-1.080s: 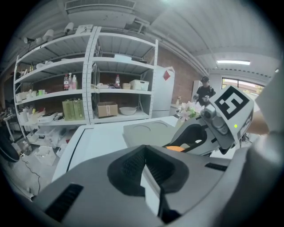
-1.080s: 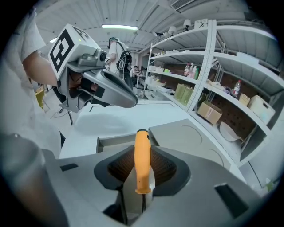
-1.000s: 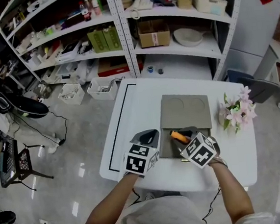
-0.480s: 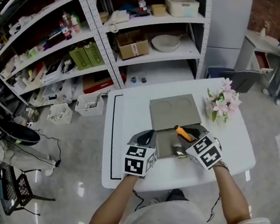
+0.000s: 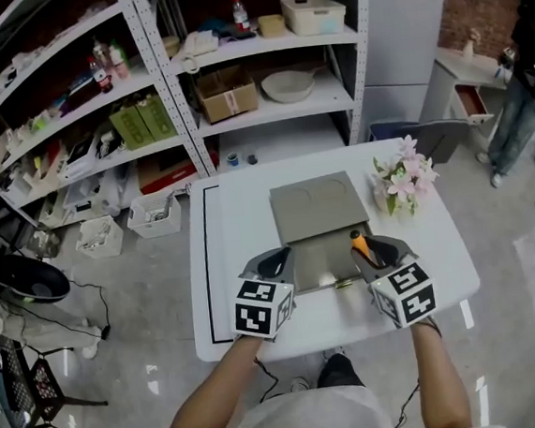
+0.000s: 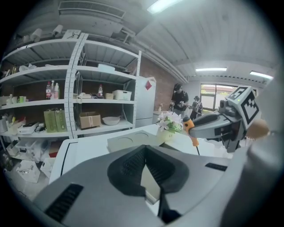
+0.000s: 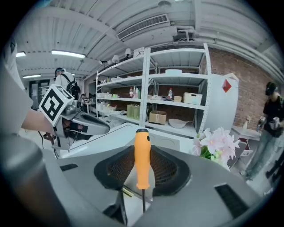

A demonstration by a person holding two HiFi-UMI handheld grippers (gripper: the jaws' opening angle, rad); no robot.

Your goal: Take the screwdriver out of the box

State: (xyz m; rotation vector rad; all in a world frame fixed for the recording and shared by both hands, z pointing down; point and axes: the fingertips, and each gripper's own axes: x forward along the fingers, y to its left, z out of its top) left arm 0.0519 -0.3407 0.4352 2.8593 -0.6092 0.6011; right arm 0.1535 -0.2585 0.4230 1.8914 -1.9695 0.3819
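An open grey box lies on the white table, its lid folded back away from me. My right gripper hovers over the box's right edge, shut on the orange-handled screwdriver. In the right gripper view the screwdriver stands upright between the pads of the right gripper, its dark shaft pointing down. My left gripper is at the box's left edge. In the left gripper view the left gripper has its tips together with nothing between them. That view also shows the screwdriver at the right.
A vase of pink flowers stands on the table right of the lid. Loaded metal shelves stand beyond the table, with bins on the floor. A person stands at the far right. A black line marks the table's left side.
My right gripper has risen and moved right out of the box with the screwdriver, whose handle has turned upright. My left gripper has lifted slightly beside the box.
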